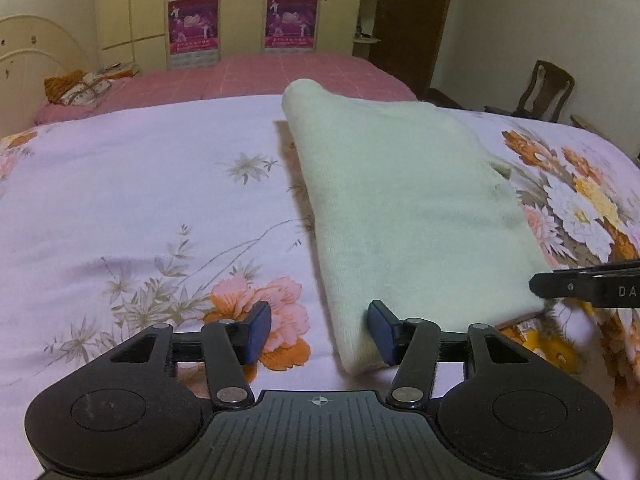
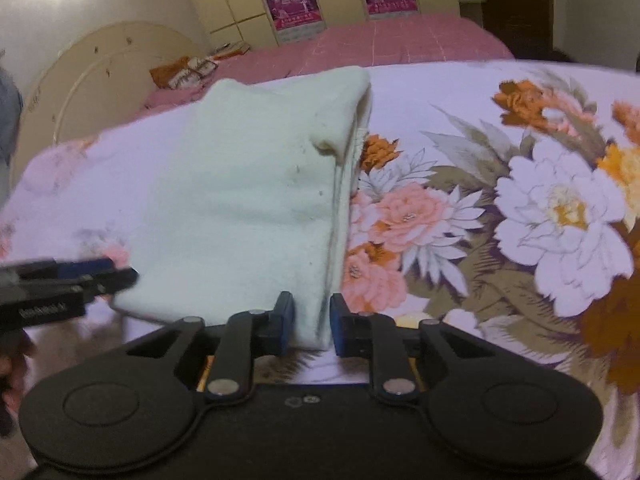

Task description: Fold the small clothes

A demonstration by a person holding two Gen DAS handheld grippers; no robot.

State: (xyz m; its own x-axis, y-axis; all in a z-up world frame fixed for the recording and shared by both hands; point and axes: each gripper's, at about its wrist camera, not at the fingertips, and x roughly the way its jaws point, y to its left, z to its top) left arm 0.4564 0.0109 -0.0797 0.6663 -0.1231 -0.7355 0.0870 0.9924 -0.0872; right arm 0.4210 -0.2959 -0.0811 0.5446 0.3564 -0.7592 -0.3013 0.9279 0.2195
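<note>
A cream knitted garment [image 1: 400,200] lies folded into a long strip on the floral bed cover [image 1: 120,200]. My left gripper [image 1: 318,332] stands open at the strip's near left corner. Its right pad rests against the cloth edge and its left pad is over the bare cover. In the right wrist view the same garment [image 2: 248,200] runs away from me. My right gripper [image 2: 312,320] is shut on its near right corner, with thick folded cloth filling the gap between the pads. Each gripper's tip shows at the edge of the other's view: the right gripper [image 1: 560,286] and the left gripper [image 2: 120,278].
Beyond the floral cover lies a pink checked bedspread [image 1: 280,76] with a patterned pillow [image 1: 80,88] by the cream headboard [image 1: 28,52]. Yellow wardrobes [image 1: 132,8] stand behind it. A wooden chair [image 1: 544,88] is at the far right.
</note>
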